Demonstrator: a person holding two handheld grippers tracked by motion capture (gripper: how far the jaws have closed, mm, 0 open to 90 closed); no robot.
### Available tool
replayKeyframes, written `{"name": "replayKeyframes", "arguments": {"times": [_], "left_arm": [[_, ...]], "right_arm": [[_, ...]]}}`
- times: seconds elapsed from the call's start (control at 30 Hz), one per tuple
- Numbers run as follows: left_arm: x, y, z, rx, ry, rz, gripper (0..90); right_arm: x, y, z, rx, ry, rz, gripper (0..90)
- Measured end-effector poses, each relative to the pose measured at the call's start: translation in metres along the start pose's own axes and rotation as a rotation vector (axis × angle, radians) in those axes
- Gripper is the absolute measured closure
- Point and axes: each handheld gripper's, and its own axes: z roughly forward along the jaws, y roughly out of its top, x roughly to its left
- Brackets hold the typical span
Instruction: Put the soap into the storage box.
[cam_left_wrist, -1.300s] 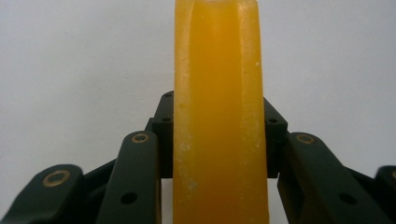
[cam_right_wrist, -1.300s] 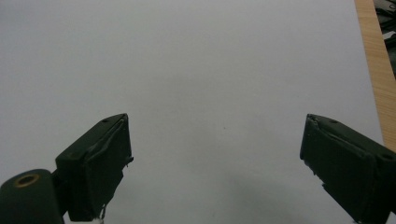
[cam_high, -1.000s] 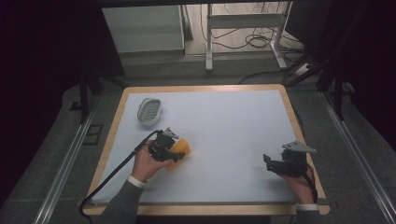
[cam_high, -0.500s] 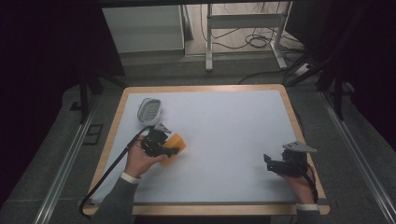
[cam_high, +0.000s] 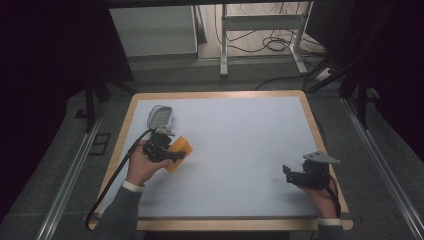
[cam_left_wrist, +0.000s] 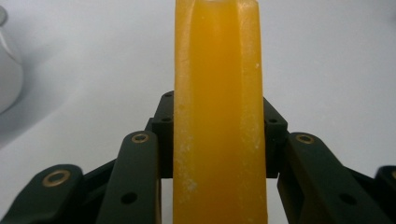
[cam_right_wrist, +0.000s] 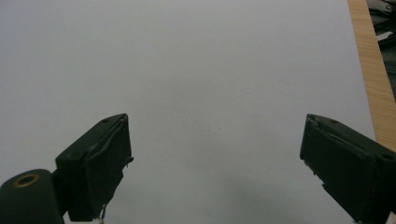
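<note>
White tabletop (cam_high: 240, 150) with a wood rim, dark floor and cables behind; at far left a pale dish (cam_high: 161, 117) sits near the top-left corner. Left gripper (cam_high: 175, 154) is clamped on an orange sponge-like block (cam_left_wrist: 217, 116), jaws squeezing both its sides, held just below and right of the dish, seemingly clear of the surface: pick looks done, placement left, probably into that dish. Right gripper (cam_right_wrist: 215, 163) idles near the right edge, jaws wide apart, nothing between them.
</note>
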Motion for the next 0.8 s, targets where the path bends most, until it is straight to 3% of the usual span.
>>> {"name": "replayKeyframes", "arguments": {"times": [0.8], "left_arm": [[0.033,0.009,-0.002,-0.003,0.05,-0.066,61.0]], "right_arm": [[-0.001,0.0,-0.001,-0.004,-0.003,0.001,8.9]]}}
